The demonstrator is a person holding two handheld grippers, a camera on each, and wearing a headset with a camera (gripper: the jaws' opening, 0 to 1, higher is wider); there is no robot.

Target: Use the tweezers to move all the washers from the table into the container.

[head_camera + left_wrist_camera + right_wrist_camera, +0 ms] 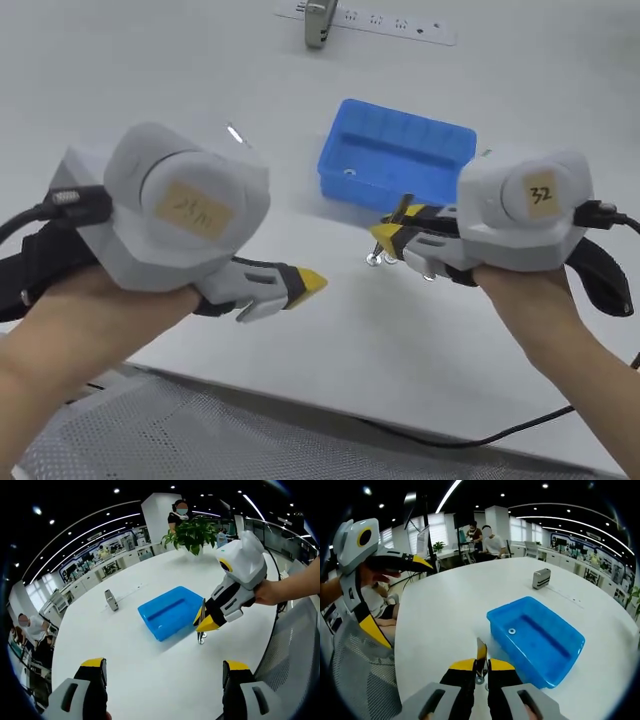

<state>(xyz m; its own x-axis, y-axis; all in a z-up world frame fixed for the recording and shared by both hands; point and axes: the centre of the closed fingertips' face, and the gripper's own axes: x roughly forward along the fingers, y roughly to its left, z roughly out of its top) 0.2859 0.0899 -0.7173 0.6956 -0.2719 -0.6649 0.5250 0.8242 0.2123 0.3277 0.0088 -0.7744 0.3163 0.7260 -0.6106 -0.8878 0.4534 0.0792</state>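
**R gripper on the tweezers, tips down by the bin: pick stage**

Right gripper (pixel 481 666): jaws pinched tight on the tweezers (pixel 481 652), no gap either side. The tweezers stand near-upright, tips aimed down at the table (pixel 330 350), just off the near wall of the blue container (pixel 535 635). In the left gripper view they hang below the yellow jaw tips, low end at or almost at the tabletop; can't tell if it touches. A few shiny bits (pixel 375 259) lie there, just in front of the container. Prob washers, but too small to be sure, and can't tell if the tips have one.

Left gripper (pixel 164 664): jaws spread wide, nothing between them. It's held clear of the table, well apart from the container on the person's left.

Inside the container: one washer (pixel 512 630) flat on the floor, toward the corner nearest the left gripper. So one's in, by the look of it.

Further out, beyond the container's far wall: a white power strip (pixel 400 22) w/ a grey plug block (pixel 318 22).

Step, as I read it: mid-task, at the pick, tweezers lined up over the loose pieces. The next move needs a fine squeeze through the R gripper so the tips close on a rim. Then a straight lift, a short carry over the near wall, and release inside. Risk: a thin flat washer skids away or flips out of the tips.
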